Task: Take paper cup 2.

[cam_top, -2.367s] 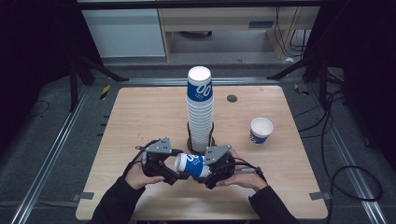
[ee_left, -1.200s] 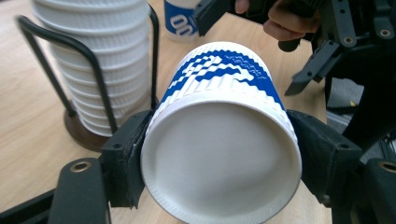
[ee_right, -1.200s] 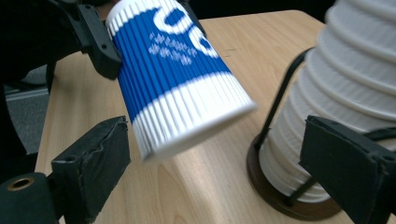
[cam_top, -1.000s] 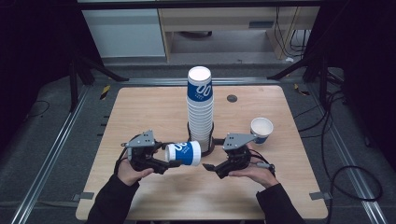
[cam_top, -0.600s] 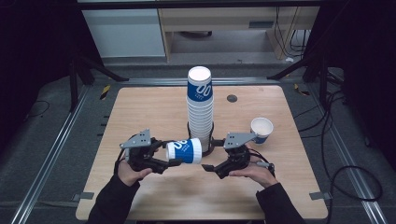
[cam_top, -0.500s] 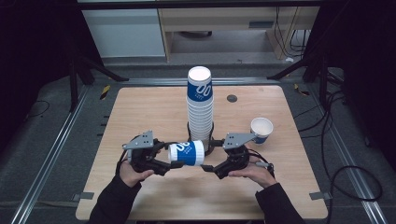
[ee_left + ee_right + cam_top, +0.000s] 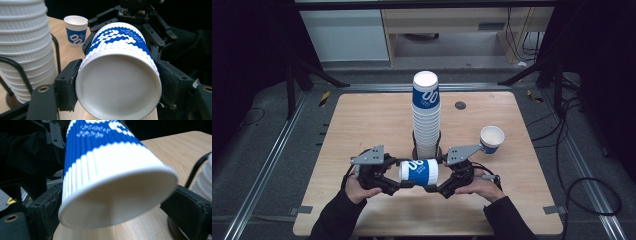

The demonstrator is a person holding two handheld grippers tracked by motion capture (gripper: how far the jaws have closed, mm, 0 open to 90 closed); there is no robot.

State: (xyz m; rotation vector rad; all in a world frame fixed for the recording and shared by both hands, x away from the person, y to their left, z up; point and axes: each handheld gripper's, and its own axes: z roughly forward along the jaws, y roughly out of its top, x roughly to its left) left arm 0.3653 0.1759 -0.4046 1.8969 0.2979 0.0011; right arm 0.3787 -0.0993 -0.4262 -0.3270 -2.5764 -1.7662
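Observation:
A blue-and-white ribbed paper cup lies level just above the table's near middle. My left gripper is shut on its base end; in the left gripper view both pads press the cup at the sides. From the other side, my right gripper meets the cup's mouth end. In the right gripper view the cup's rim sits between the wide jaws, which stand open with no clear squeeze on it. A hand holds each gripper.
A tall stack of upturned cups stands in a black wire holder right behind the grippers, close to the left one. One upright cup stands at the right. A small dark disc lies farther back on the wooden table.
My left gripper has carried the cup to the right, and its free end has come between the right gripper's jaws. The right hand has hardly moved.

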